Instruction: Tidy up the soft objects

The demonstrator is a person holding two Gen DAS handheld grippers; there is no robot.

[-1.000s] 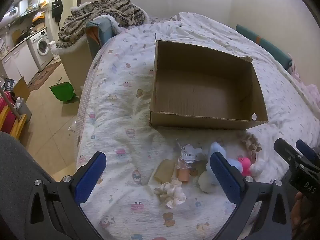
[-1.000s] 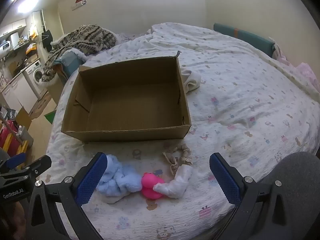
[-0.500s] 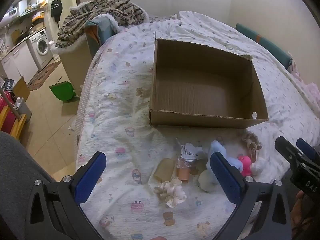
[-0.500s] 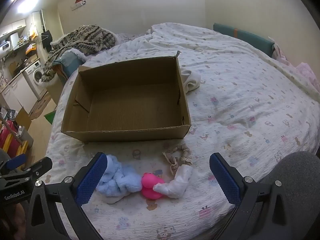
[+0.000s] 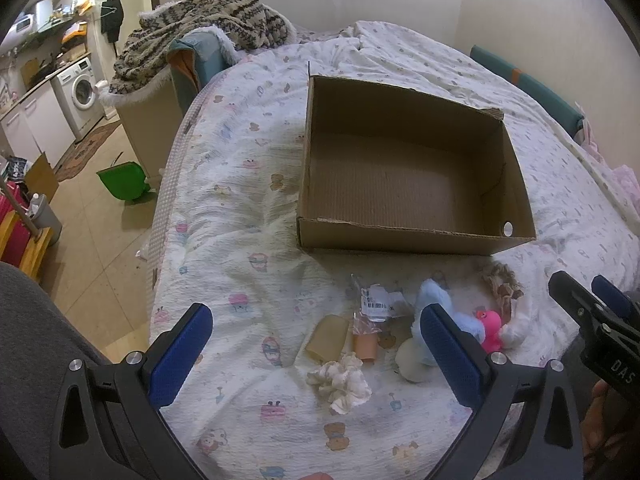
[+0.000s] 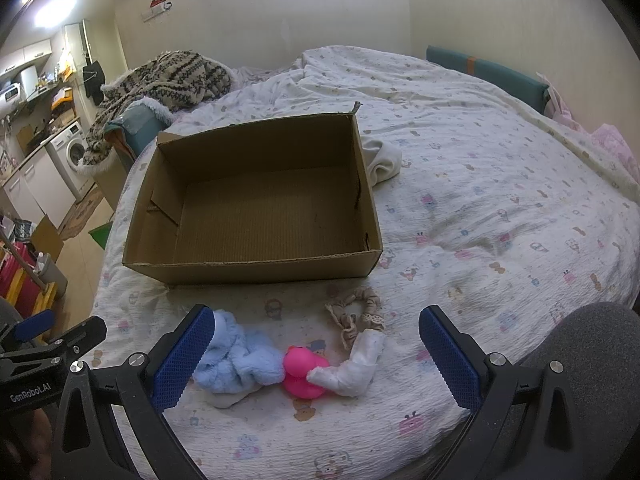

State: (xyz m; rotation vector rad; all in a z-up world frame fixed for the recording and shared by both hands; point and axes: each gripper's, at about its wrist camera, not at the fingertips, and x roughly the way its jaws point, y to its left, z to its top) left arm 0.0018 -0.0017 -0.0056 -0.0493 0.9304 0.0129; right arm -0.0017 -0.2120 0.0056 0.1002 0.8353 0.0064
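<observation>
An empty cardboard box (image 5: 412, 236) (image 6: 256, 268) sits on the bed. In front of it lie small soft things: a cream scrunchie (image 5: 340, 382), a tan sponge piece (image 5: 327, 338), an orange piece in a clear bag (image 5: 366, 340), a blue fluffy cloth (image 5: 434, 300) (image 6: 240, 360), a pink rubber duck (image 5: 490, 326) (image 6: 302, 372), a white soft piece (image 6: 356, 364) and a beige lace scrunchie (image 5: 502, 284) (image 6: 356, 316). My left gripper (image 5: 316, 354) is open above the scrunchie and sponge. My right gripper (image 6: 314, 356) is open above the blue cloth, duck and white piece.
The bed has a printed white quilt (image 5: 240, 216). A white cloth (image 6: 380, 160) lies behind the box's right side. A patterned blanket (image 5: 200, 24) is piled over a chair at the bed's left. Floor with a green dustpan (image 5: 122, 180) lies left of the bed edge.
Both grippers stay open with almost no movement. The left wrist view has drifted slightly; the objects lie as before.
</observation>
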